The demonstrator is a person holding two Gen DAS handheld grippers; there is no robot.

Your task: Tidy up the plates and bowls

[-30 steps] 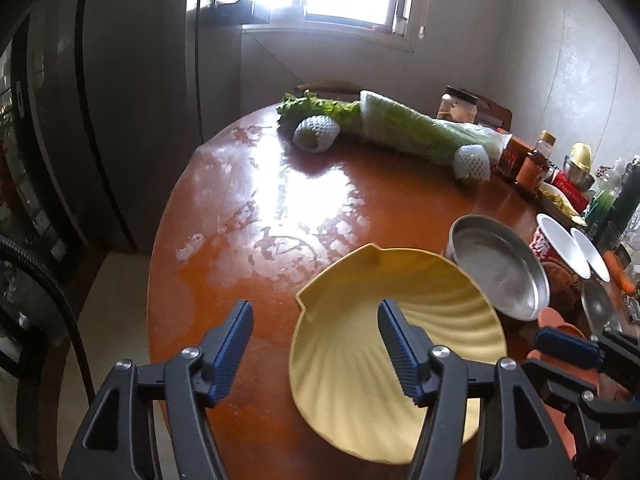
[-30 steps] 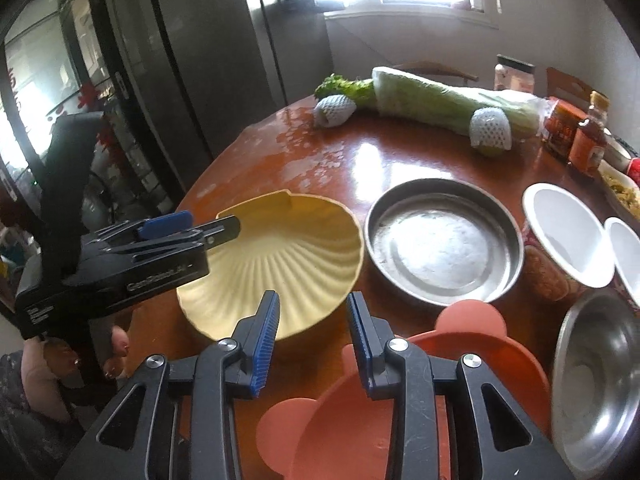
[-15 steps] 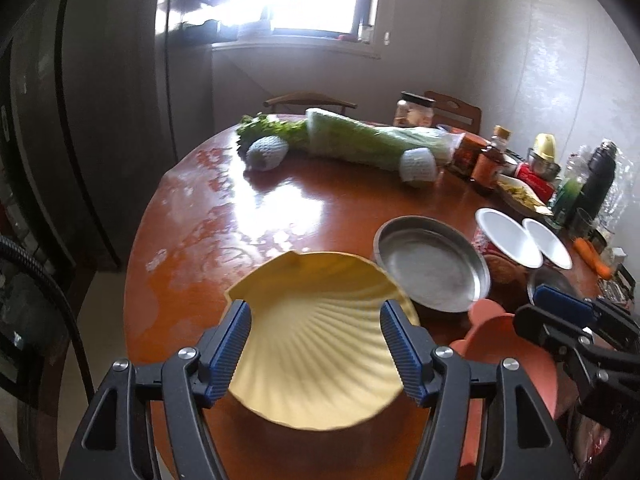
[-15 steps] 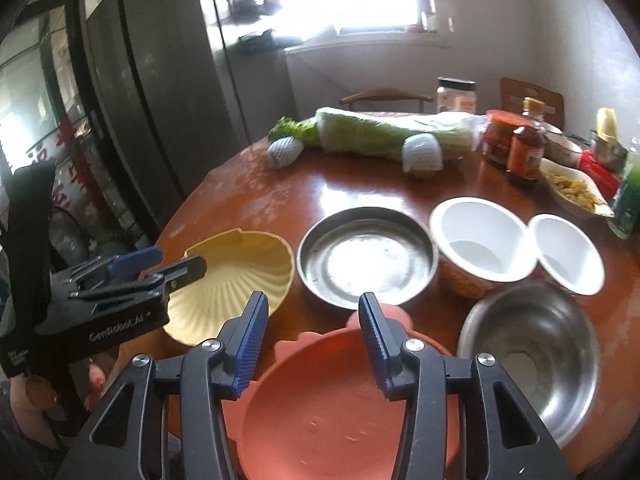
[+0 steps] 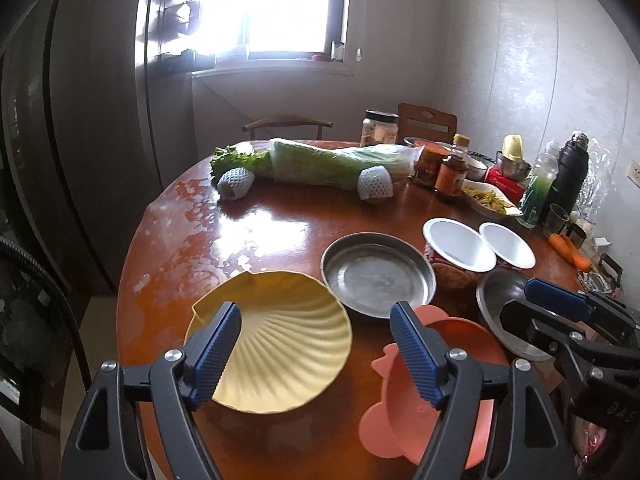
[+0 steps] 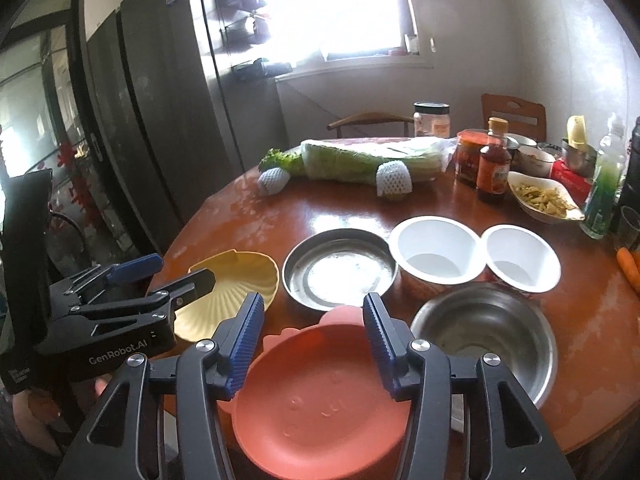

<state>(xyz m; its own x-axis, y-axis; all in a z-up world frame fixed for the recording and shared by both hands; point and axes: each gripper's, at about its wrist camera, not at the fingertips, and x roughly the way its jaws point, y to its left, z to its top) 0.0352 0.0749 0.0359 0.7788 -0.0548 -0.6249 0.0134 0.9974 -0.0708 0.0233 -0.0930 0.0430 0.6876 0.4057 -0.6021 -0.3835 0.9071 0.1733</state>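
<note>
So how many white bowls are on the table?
2: larger white bowl right of the flat steel dish, smaller white bowl touching its right side. Clutter behind may hide more.

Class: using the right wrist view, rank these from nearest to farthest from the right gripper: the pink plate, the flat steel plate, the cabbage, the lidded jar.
1. Pink plate: directly under the right gripper, near table edge.
2. Flat steel plate: just beyond, centre.
3. Cabbage: across the table's far side.
4. Lidded jar: behind the cabbage, far edge.

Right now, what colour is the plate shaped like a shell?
Pale yellow. The shell plate shows best in the left wrist view.
</note>
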